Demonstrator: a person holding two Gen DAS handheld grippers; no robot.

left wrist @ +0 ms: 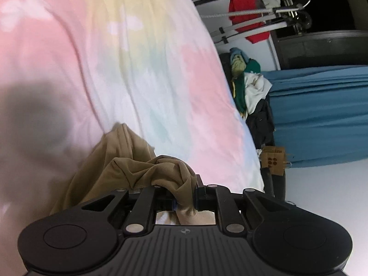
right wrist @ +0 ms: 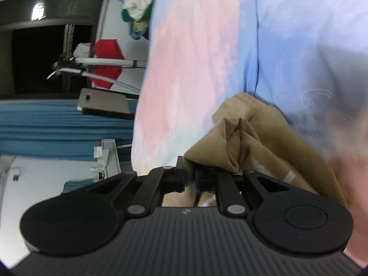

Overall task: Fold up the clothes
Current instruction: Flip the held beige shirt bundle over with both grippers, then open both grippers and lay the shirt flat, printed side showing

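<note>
A tan garment (left wrist: 128,163) lies bunched over a pastel tie-dye bedspread (left wrist: 119,64). My left gripper (left wrist: 184,195) is shut on a fold of the tan garment, with cloth pinched between its jaws. In the right wrist view my right gripper (right wrist: 189,179) is shut on another edge of the same tan garment (right wrist: 250,142), which drapes to the right over the bedspread (right wrist: 207,46). Both views are rolled sideways.
A heap of mixed clothes (left wrist: 248,85) lies at the bed's edge, and it also shows in the right wrist view (right wrist: 138,4). Blue curtains (left wrist: 322,115), a red garment (left wrist: 246,16) on a metal drying rack, and a cardboard box (left wrist: 273,161) stand beyond the bed.
</note>
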